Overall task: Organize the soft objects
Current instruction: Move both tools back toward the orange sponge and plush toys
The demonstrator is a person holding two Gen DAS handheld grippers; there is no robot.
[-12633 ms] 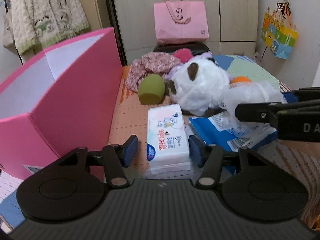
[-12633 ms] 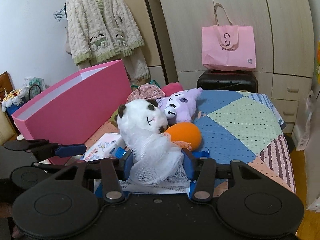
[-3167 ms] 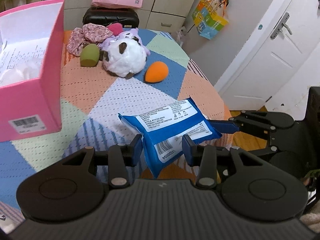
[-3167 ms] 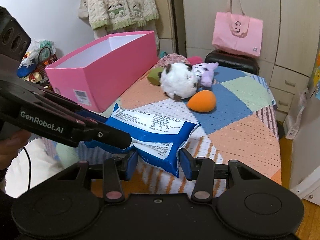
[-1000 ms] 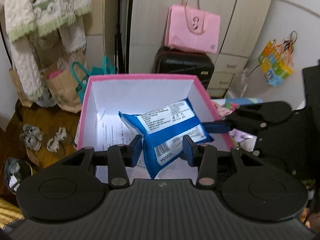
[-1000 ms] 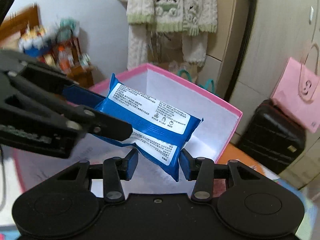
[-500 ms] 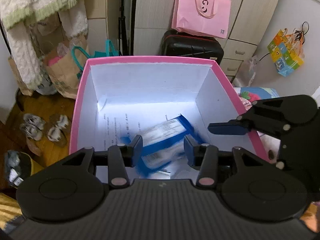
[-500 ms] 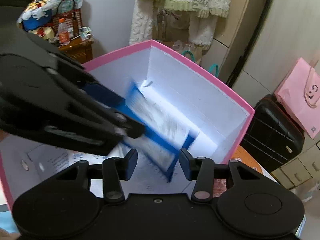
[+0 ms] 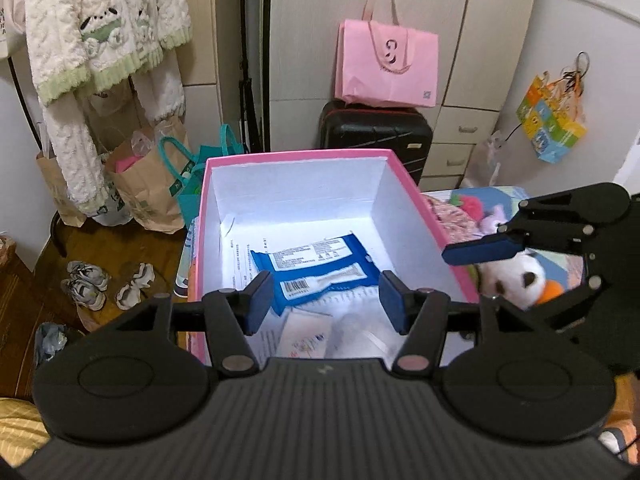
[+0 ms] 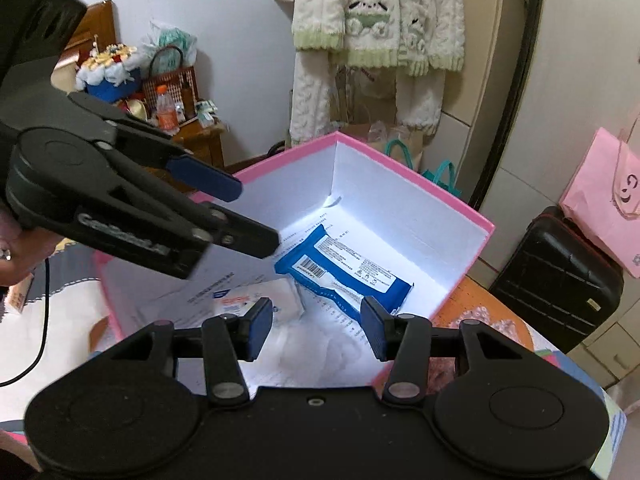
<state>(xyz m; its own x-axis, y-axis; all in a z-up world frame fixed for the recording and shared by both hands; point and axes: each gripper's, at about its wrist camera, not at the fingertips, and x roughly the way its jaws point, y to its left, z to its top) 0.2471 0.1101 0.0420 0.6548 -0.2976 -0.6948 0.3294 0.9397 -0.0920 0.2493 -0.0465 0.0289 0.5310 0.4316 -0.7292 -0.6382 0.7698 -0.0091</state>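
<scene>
A blue wipes pack [image 9: 316, 270] [image 10: 344, 272] lies flat on the white floor of the pink box [image 9: 296, 156] [image 10: 408, 168], touched by neither gripper. My left gripper [image 9: 326, 302] [image 10: 252, 216] hangs above the box with its jaws opening and nothing between them. My right gripper [image 10: 316, 330] [image 9: 480, 250] hovers over the box's right side, its jaws also opening around nothing. A white tissue pack [image 9: 304, 336] [image 10: 256, 300] and white mesh [image 9: 360, 328] lie in the box's near end. A panda plush [image 9: 516, 276] and an orange sponge [image 9: 554, 290] rest on the bed beyond the box.
A black suitcase [image 9: 376, 128] with a pink bag [image 9: 384, 68] on top stands behind the box. Paper bags [image 9: 136, 188] and shoes [image 9: 104, 284] sit on the floor to the left. A knitted cardigan [image 10: 380, 20] hangs on the wall.
The blue pack left both grippers and dropped to the box floor. Both grippers have opened and lifted a little above the box.
</scene>
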